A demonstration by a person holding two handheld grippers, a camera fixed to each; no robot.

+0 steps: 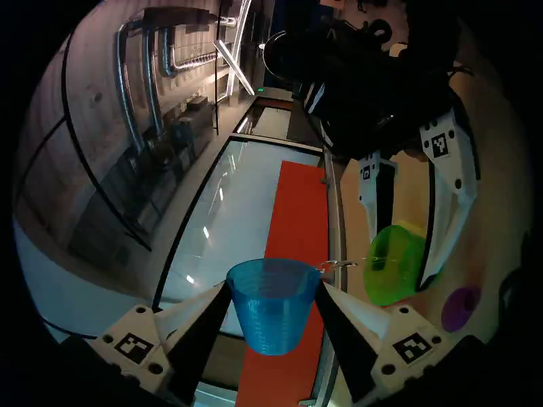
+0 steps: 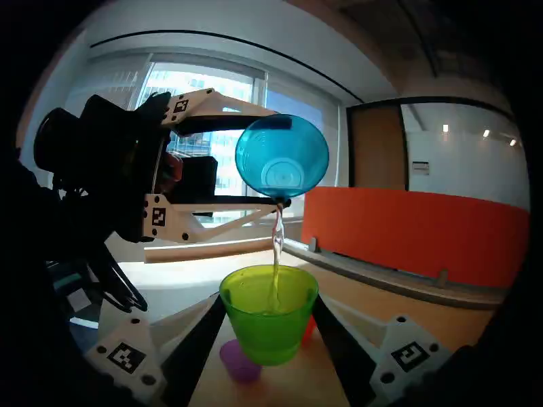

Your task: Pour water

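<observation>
- Above the desk (image 2: 298,383), the left tool (image 1: 273,288) clamps the blue cup (image 2: 282,156) between both fingers and holds it tipped over, its lip a little above the green cup (image 2: 269,319); a thin stream of water (image 2: 276,247) runs from that lip down into the green one
- The right tool (image 2: 269,302) is closed on the green cup from both sides and, as we read it, carries it clear of the desk, directly under the stream
- We judge the main risk to be a missed pour: the stream is narrow, so a small drift of either hand would send water over the rim and onto the desk
- Tipping the blue cup further or faster would thicken the flow and throw it forward, past the far wall of the green cup; water might also dribble back along the blue cup's outside
- The green cup is held only by its sides and gets heavier as it fills; we think the smooth plastic could slip or tilt between the fingers
- Overfilling is possible too, since we cannot tell the water level through the green wall
- A small purple cup (image 2: 239,359) stands on the desk just below and beside the green cup, so a spill or a careless lowering of the right tool could wet it or knock it over
</observation>
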